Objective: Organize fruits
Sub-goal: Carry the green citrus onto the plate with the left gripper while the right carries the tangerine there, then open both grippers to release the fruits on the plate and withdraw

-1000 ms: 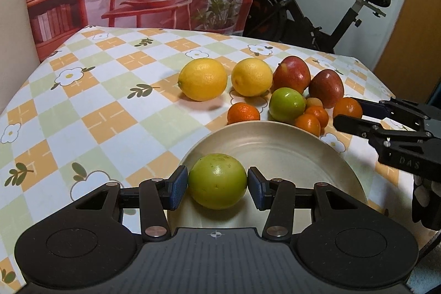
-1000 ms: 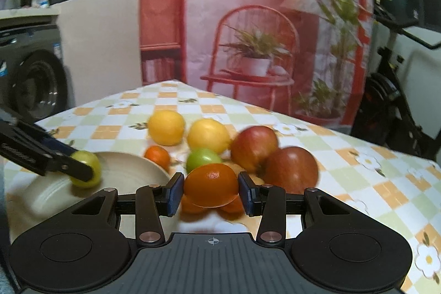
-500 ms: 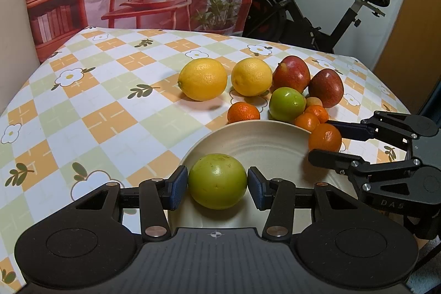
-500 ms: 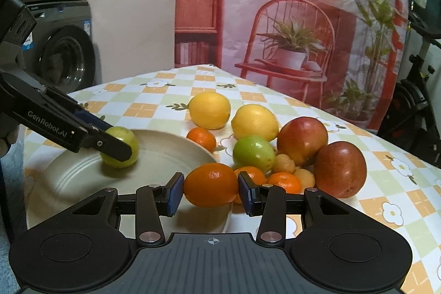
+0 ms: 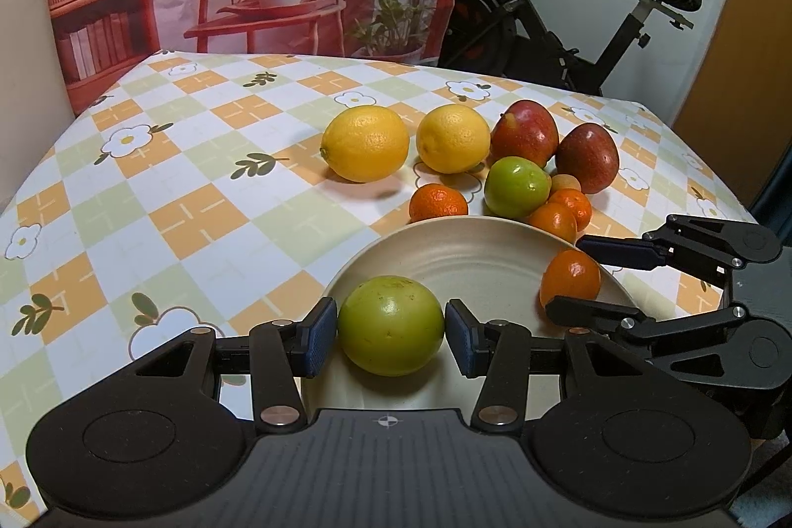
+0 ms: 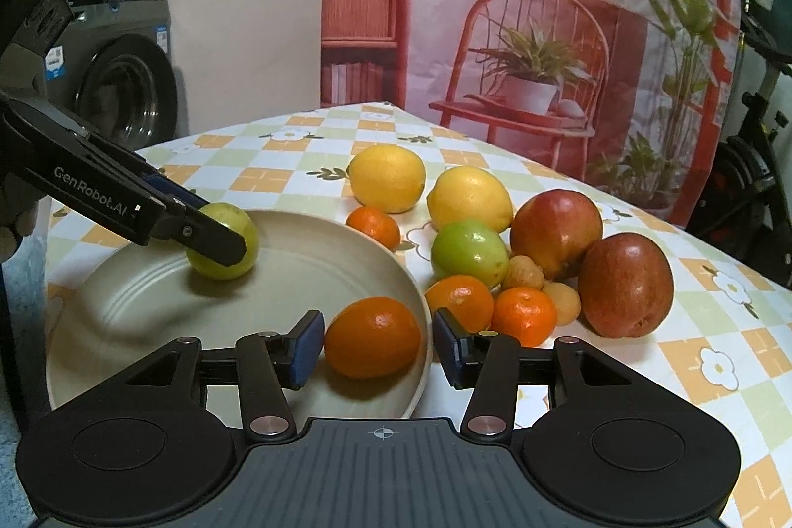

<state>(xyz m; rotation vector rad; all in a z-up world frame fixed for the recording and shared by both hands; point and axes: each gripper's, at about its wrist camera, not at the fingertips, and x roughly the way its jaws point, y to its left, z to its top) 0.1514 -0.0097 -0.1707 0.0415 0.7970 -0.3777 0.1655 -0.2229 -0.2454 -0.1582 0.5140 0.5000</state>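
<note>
- Two fruits sit in the cream plate (image 6: 148, 310) at the lower middle of both views: a green fruit (image 5: 391, 325) and an orange mandarin (image 6: 372, 337).
- Your left tool (image 5: 391, 337) is closed on the green fruit, its blue pads pressed to both sides. That fruit is round, dull yellow-green with small brown specks, and rests on the plate near its edge closest to you, at the lower centre of the left wrist view.
- Your right tool (image 6: 377, 347) has just been opening. The mandarin lies between its jaws with a visible gap at each pad, so nothing is gripped. The mandarin is glossy, deep orange and slightly oval, and sits just inside the plate's rim at the lower centre of the right wrist view.
- Beyond the plate, on the checked flower-print tabletop (image 5: 173, 181), the other fruit is bunched together.
- Two yellow lemons (image 5: 365, 143) lie side by side in the middle of the left wrist view.
- To their right stand two red apples (image 5: 524, 132), touching each other.
- A shiny green apple (image 5: 517, 186) sits in front of them.
- Three small mandarins (image 5: 438, 201) lie close to the plate's far rim, and two small pale yellow fruits (image 6: 523, 273) are tucked among the heap.
</note>
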